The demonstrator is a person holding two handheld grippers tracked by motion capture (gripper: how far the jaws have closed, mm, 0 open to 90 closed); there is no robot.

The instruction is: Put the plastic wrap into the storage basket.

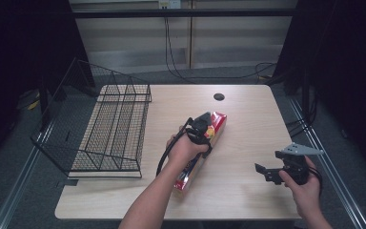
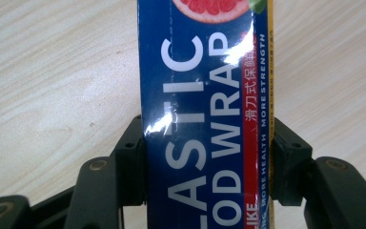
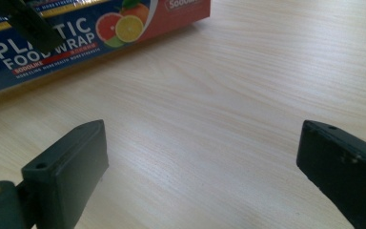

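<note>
Two grippers: left gripper fingers clamp plastic food wrap box across its width, long axis toward table's far edge; right gripper fingers open, empty, nr right edge.

Light wood-grain table, rectangular, rounded corners, pale laminate top. Small dark round hole near the far edge, right of centre. Black wire basket resting on the left portion, overhanging the left edge, its tall side tilted outward. Long plastic food wrap box lying flat near the centre, lengthwise from far to near; blue face with white lettering and citrus picture, red far end. Right portion of the top bare wood. Grey floor around.
</note>
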